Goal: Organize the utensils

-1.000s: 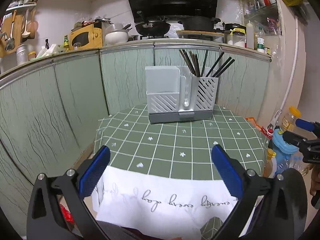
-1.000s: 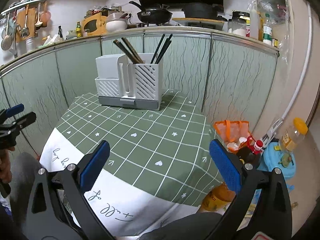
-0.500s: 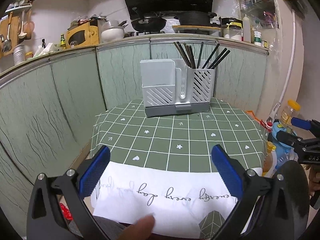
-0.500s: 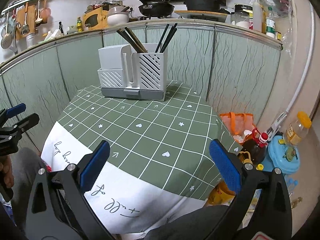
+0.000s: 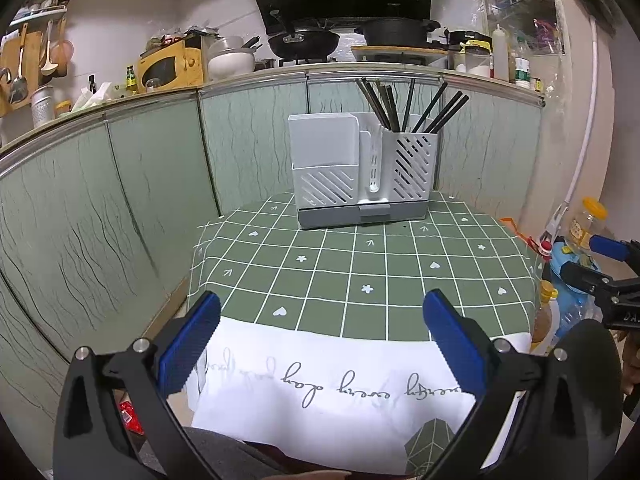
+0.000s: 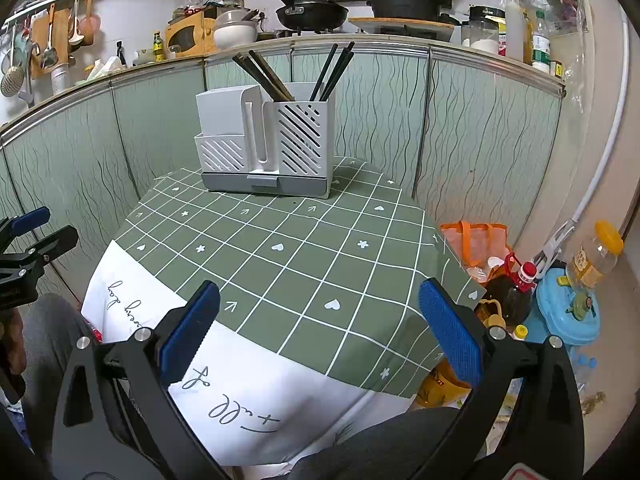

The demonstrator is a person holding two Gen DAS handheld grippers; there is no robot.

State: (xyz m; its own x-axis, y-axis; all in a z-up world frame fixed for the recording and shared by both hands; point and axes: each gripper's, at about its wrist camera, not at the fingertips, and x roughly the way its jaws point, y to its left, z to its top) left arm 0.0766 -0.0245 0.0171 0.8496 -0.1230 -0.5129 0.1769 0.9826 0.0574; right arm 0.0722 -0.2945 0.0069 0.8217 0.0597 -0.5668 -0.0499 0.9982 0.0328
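Observation:
A grey utensil holder [image 5: 360, 172] [image 6: 266, 148] stands at the far end of the green checked table [image 5: 360, 272] [image 6: 288, 256]. Several dark chopsticks [image 5: 400, 104] [image 6: 296, 72] stick out of its slotted right compartment; its left compartment shows nothing inside. My left gripper [image 5: 320, 336] hangs open over the near white edge of the cloth, nothing between its blue pads. My right gripper [image 6: 318, 328] is open too, empty, at the table's near right corner. Each gripper also shows at the edge of the other's view, the right gripper [image 5: 600, 264] and the left gripper [image 6: 28, 240].
Green panelled counter fronts [image 5: 120, 184] wrap the table's left and back. Oil bottles [image 6: 516, 288], an orange bag [image 6: 476, 240] and a blue container [image 6: 568, 312] crowd the floor on the right. Pans [image 5: 304, 42] sit on the stove behind.
Both views have risen and drawn slightly closer to the table, so the holder sits higher. A fingertip seen at the left view's bottom half a second ago is almost out of sight.

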